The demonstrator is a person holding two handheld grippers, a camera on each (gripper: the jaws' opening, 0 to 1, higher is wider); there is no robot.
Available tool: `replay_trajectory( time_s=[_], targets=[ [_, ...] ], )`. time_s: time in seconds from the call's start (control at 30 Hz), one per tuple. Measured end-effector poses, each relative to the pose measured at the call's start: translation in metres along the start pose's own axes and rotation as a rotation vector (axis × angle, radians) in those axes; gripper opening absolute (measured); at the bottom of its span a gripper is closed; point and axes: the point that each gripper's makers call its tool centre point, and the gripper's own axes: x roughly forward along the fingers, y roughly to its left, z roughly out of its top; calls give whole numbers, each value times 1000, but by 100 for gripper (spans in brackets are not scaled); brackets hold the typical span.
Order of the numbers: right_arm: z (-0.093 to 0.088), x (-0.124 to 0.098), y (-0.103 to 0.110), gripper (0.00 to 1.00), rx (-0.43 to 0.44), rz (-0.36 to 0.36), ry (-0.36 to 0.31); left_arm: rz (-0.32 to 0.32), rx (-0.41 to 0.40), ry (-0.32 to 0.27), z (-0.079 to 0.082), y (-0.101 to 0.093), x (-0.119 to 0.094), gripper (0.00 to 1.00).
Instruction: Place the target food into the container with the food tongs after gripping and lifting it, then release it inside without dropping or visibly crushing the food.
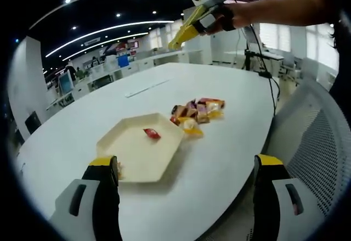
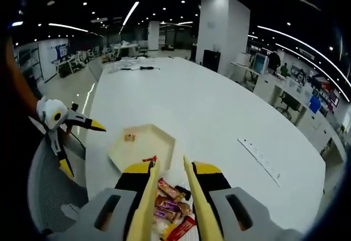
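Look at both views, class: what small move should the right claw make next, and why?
Probably lower the tongs onto one wrapped snack in the pile and close gently. The right claw holds the tongs above that pile with nothing visibly between the tips, while the hexagonal tray already holds one red snack. The left claw hangs open near the tray.

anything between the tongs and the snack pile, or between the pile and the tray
Nothing visible. The tongs held in the right hand-held gripper hang directly above the snack pile with open air between. The tray lies right beside the pile on the white table, with only bare tabletop between them.
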Motion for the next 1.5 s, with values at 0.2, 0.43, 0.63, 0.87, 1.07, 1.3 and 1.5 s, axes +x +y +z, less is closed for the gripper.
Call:
replay_trajectory(
  time_s=[0.2,0.43,0.63,0.87,1.07,1.3,1.5],
  targets=[
    [-11,10,12,26,-15,36,10,-1,4,7,-1,0,0,99],
    [-36,36,23,26,5,56,55,-1,6,9,-2,0,0,99],
    [-65,62,30,25,64,65,97,1,7,11,-2,0,1,99],
    [-99,83,30,25,138,-17,191,5,12,16,-3,1,1,99],
    [-110,95,37,25,186,-18,196,14,11,15,-2,2,1,99],
    [-123,112,36,23,210,-74,257,9,22,29,-4,1,1,99],
    [-140,101,43,21,267,-57,268,5,21,34,-5,0,2,99]
  ],
)
